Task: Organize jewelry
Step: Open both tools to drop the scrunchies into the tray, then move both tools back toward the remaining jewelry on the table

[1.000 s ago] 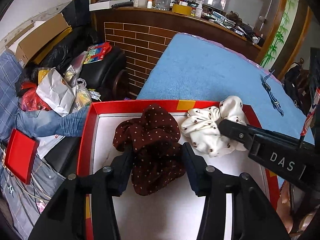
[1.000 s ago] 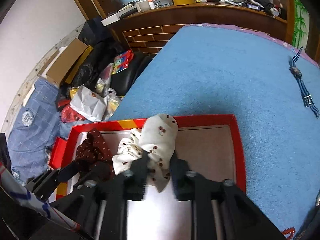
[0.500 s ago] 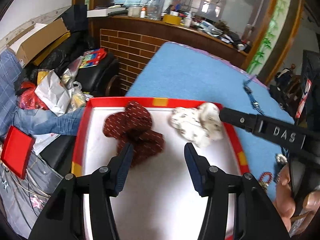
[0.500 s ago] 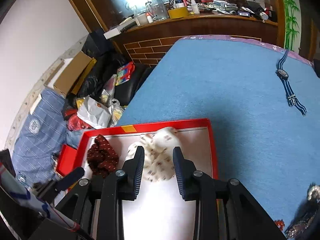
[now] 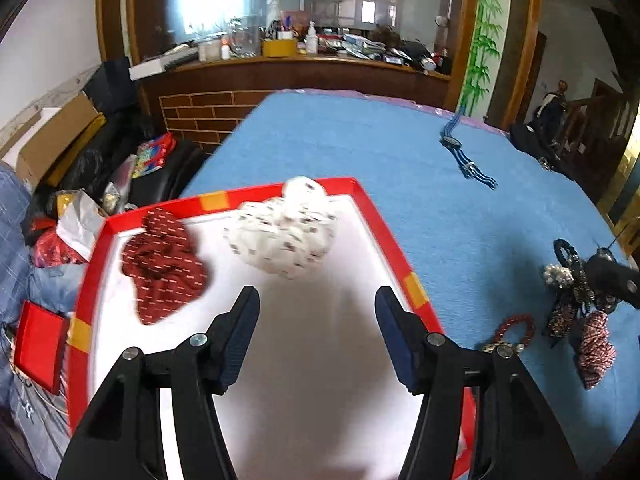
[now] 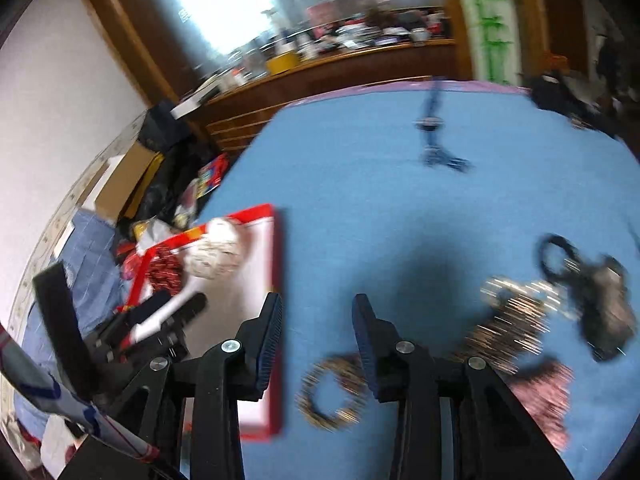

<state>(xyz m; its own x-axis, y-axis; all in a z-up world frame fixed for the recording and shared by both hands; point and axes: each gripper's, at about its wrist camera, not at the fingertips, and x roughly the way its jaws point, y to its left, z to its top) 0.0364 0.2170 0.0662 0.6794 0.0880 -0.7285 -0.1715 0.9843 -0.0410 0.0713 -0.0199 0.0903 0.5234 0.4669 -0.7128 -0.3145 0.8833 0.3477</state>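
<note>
On the near left part of the blue table cover sits a red-rimmed tray with a white floor. Two fabric scrunchies lie at its far end, just beside each other: a dark red dotted scrunchie on the left and a white dotted scrunchie on the right, its top leaning on the far rim. The left gripper hangs over the bare white floor nearer than both scrunchies; its jaws are opening, and nothing lies between its blue pads.

To the right of the tray, the right gripper hovers over the bare blue cover just past the tray's right rim; its jaws are opening too, with only cloth showing in the gap. Near its right finger lies a beaded bracelet, blurred in that view. Farther right a loose heap of hair ties and trinkets lies on the cover, among them a red-and-white braided piece and a red bead ring. Well apart from all this, toward the far right edge, lies a blue striped watch, stretched flat.
</note>
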